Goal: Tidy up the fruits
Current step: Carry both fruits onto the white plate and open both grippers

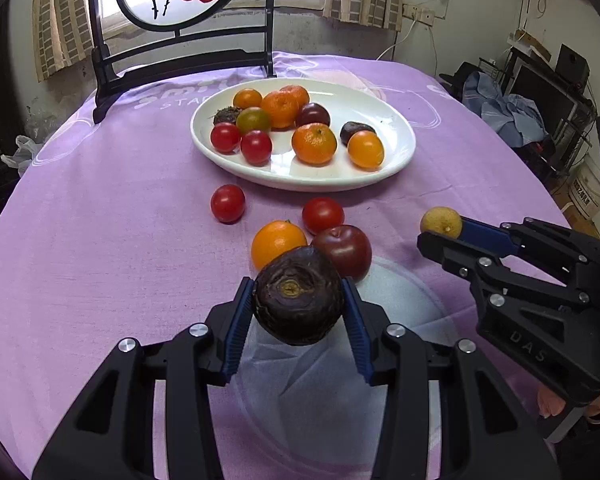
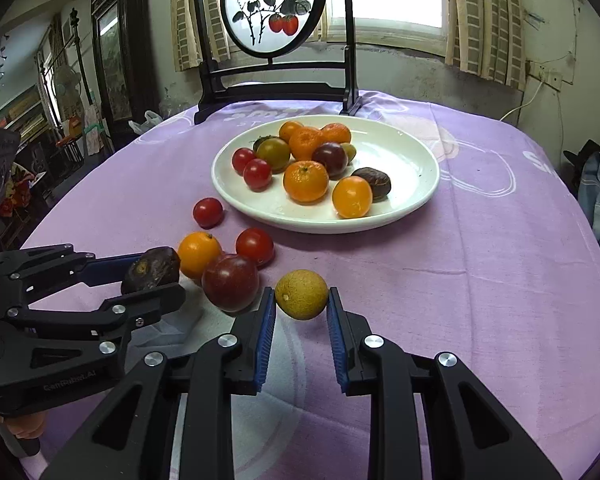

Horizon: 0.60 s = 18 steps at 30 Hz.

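My left gripper [image 1: 299,307] is shut on a dark brown wrinkled fruit [image 1: 298,295] and holds it above the purple cloth; it also shows in the right wrist view [image 2: 152,270]. My right gripper [image 2: 301,300] is shut on a small yellow-brown round fruit [image 2: 301,294], also seen in the left wrist view [image 1: 441,222]. A white plate [image 1: 396,160] holds several tomatoes, mandarins and dark fruits. On the cloth before it lie two red tomatoes [image 1: 227,203] [image 1: 323,215], an orange fruit [image 1: 277,240] and a dark red fruit [image 1: 346,251].
A black framed screen with a persimmon painting [image 2: 274,20] stands at the table's far edge behind the plate. The purple tablecloth [image 1: 100,240] covers the round table. Cluttered furniture and shelves stand beyond the table on both sides.
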{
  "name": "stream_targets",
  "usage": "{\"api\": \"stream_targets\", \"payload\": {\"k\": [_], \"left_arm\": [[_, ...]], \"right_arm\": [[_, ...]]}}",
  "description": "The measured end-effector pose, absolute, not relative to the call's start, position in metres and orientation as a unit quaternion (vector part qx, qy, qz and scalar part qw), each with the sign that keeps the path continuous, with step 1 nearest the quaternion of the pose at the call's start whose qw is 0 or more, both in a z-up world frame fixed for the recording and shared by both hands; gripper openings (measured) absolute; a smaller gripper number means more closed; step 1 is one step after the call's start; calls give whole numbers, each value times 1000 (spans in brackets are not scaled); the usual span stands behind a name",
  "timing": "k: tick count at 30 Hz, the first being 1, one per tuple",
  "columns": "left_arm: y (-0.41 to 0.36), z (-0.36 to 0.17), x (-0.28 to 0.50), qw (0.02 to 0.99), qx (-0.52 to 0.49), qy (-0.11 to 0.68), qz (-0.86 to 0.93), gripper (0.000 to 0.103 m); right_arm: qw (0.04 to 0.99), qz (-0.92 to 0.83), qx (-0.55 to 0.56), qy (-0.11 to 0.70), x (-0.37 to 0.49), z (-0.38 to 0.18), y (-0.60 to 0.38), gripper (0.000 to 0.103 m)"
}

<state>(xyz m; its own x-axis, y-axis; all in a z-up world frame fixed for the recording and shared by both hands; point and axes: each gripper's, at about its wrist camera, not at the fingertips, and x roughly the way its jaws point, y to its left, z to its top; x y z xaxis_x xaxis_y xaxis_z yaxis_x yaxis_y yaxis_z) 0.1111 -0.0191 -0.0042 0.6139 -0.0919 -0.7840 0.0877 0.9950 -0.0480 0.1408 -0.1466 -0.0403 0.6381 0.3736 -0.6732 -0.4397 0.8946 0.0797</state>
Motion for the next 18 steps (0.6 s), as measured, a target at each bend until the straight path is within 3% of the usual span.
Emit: {"api": "stream_targets", "payload": {"k": [18], "left_arm": [[-19, 38, 125, 912, 21, 409, -33, 43]], "right_arm": [[918, 215, -43, 330, 148, -7, -157, 26]]}}
